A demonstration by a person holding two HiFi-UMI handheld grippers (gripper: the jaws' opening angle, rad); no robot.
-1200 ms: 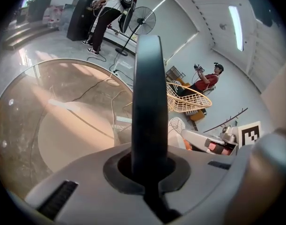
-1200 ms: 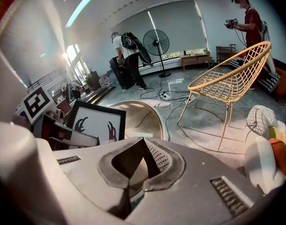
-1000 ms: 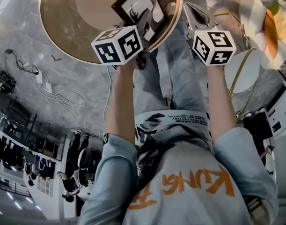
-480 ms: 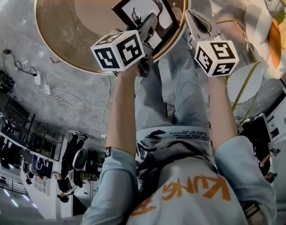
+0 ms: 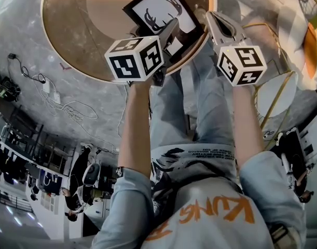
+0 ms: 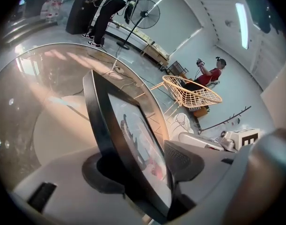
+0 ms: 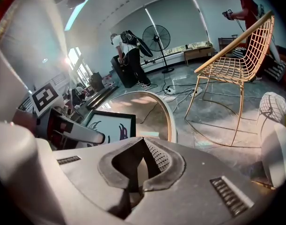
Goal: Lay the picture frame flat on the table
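Picture frame (image 5: pixel 161 12) sits at the round surface's (image 5: pixel 70 30) near edge, between the left tool's (image 6: pixel 140 165) opening jaws; the right tool (image 7: pixel 135 165) hovers alongside, closed and empty.

In the head view, the table (image 5: pixel 70 30) is cut off by the upper edge. The picture frame's (image 5: pixel 161 7) near corner is hidden by the left gripper (image 5: pixel 169 32), whose jaws are opening.

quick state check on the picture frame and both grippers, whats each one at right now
black picture frame with white antler print: lying about flat on the round wooden table, one edge between the left jaws
left gripper: jaws opening, frame between them
right gripper: shut, empty, beside the frame
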